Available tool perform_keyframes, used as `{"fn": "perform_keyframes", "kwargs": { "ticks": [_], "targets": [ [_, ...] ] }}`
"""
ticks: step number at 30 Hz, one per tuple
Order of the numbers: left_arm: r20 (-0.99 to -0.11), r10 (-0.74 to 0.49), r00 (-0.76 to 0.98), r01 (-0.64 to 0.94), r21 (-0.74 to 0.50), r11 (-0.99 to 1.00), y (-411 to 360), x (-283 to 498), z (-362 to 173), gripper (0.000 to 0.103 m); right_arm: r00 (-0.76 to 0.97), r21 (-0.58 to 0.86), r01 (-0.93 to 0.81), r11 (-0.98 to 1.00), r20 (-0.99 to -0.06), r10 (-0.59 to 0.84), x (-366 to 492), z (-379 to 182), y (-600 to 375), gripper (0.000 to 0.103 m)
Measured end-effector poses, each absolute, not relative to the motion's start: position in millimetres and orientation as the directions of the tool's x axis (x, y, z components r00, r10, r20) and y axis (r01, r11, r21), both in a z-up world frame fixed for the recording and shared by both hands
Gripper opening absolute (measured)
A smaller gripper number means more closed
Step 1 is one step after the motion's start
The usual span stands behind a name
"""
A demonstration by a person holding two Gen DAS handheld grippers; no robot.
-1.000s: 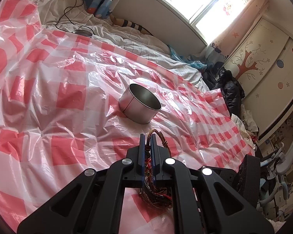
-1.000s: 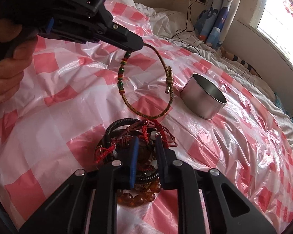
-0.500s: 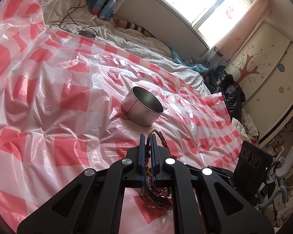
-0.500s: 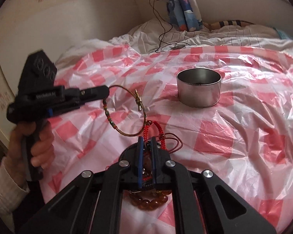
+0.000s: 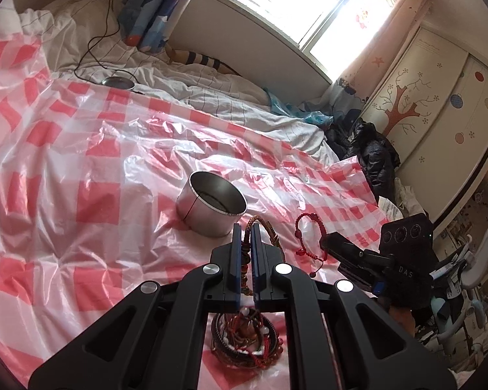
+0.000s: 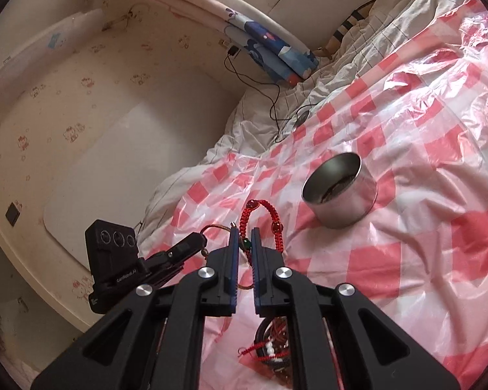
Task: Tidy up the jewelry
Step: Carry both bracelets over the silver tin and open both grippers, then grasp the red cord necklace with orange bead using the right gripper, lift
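A round metal tin (image 5: 212, 207) (image 6: 340, 191) stands open on the red-and-white checked plastic sheet (image 5: 81, 169). My left gripper (image 5: 244, 239) is shut on a brown braided bracelet (image 5: 267, 227) and holds it above the sheet, just short of the tin. My right gripper (image 6: 244, 243) is shut on a red woven bracelet (image 6: 270, 216) and holds it up in the air; it also shows in the left wrist view (image 5: 304, 237). A pile of several bracelets (image 5: 247, 341) (image 6: 275, 351) lies on the sheet below both grippers.
A white duvet (image 5: 211, 97) lies beyond the sheet, with a black cable and small round lid (image 5: 118, 82). A blue patterned curtain (image 5: 153, 3) hangs at the window. Dark clothes (image 5: 371, 152) are piled at the right by a wardrobe.
My right gripper has shut on the red bracelet and lifted it out of the pile. My left gripper has kept its hold on the brown bracelet and stayed near the tin.
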State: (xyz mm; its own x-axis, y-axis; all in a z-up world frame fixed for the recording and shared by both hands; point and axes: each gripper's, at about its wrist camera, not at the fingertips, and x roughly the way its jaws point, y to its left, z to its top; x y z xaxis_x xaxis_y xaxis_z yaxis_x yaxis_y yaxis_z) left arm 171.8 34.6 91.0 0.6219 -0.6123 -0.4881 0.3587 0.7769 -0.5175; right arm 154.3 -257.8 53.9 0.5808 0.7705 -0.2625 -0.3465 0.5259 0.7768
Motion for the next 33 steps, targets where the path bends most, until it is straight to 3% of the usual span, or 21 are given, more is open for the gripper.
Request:
{"fn": "perform_keyframes", "kwargs": {
  "ticks": [10,18,21,23,28,29,31,33],
  "targets": [
    [-0.543,-0.557,0.628,0.339,-0.453,0.824,-12,273,100,0.005,0.613,0.757,-0.322,0.568,-0.291,0.735,228,58,-264,0.008],
    [-0.715,-0.480,0.508,0.284,-0.387,0.877,-35,326,48,0.006,0.577,0.731,-0.291,0.617,-0.380,0.722,276,27,-246,0.008],
    [-0.721,-0.465,0.514,0.274,-0.376,0.885,-23,321,50,0.016,0.558,0.683,-0.286,0.673,-0.452,0.696,284,18,-235,0.008],
    [-0.725,-0.464,0.509,0.264,-0.382,0.886,-12,317,51,0.037,0.543,0.618,-0.294,0.729,-0.520,0.659,288,16,-222,0.008],
    [-0.712,-0.456,0.534,0.244,-0.386,0.889,17,288,64,0.045,0.531,0.480,-0.300,0.825,-0.634,0.562,280,22,-205,0.010],
    [-0.705,-0.457,0.542,0.241,-0.391,0.888,23,278,67,0.048,0.541,0.473,-0.301,0.828,-0.630,0.557,272,26,-208,0.013],
    [-0.689,-0.473,0.549,0.233,-0.417,0.879,34,256,70,0.051,0.574,0.465,-0.293,0.835,-0.613,0.543,250,34,-216,0.045],
    [-0.679,-0.487,0.550,0.223,-0.442,0.869,42,230,69,0.055,0.589,0.468,-0.293,0.834,-0.598,0.543,223,41,-227,0.046]
  ]
}}
